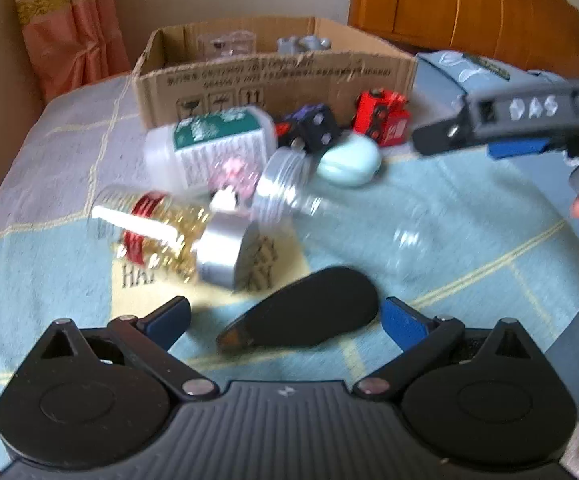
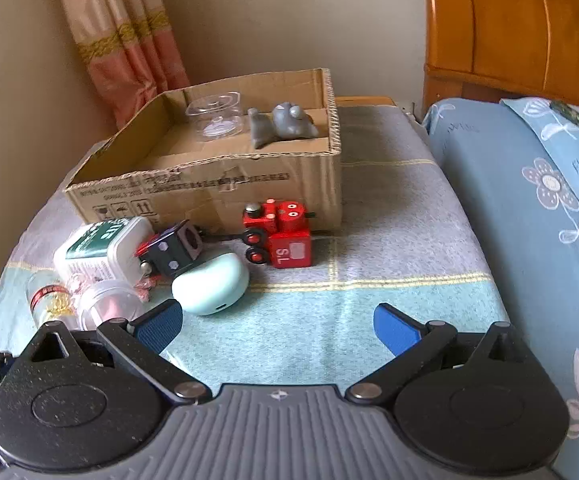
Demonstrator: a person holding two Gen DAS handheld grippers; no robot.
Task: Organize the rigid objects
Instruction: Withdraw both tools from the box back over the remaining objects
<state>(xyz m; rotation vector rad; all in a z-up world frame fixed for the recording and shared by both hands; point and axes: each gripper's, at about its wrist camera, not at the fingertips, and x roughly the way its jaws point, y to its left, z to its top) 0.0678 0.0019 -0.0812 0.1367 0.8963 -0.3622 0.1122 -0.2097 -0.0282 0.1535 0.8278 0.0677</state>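
Note:
My left gripper (image 1: 285, 320) is open low over the bedspread, and a flat black oval object (image 1: 301, 312) lies between its blue pads. Ahead lie a gold-filled jar with a silver lid (image 1: 161, 232), a clear plastic jar (image 1: 329, 208), a white tub with a green label (image 1: 209, 144), a dark cube (image 1: 309, 128), a mint case (image 1: 349, 162) and a red toy train (image 1: 381, 118). My right gripper (image 2: 277, 330) is open and empty, with the mint case (image 2: 209, 284) just ahead of its left finger and the train (image 2: 279, 236) farther on.
A cardboard box (image 2: 209, 196) stands behind the clutter and holds a clear cup (image 2: 213, 120) and a grey toy animal (image 2: 281, 124). A blue pillow (image 2: 529, 200) and a wooden headboard (image 2: 521, 32) close off the right side. A curtain (image 2: 129, 32) hangs at the back left.

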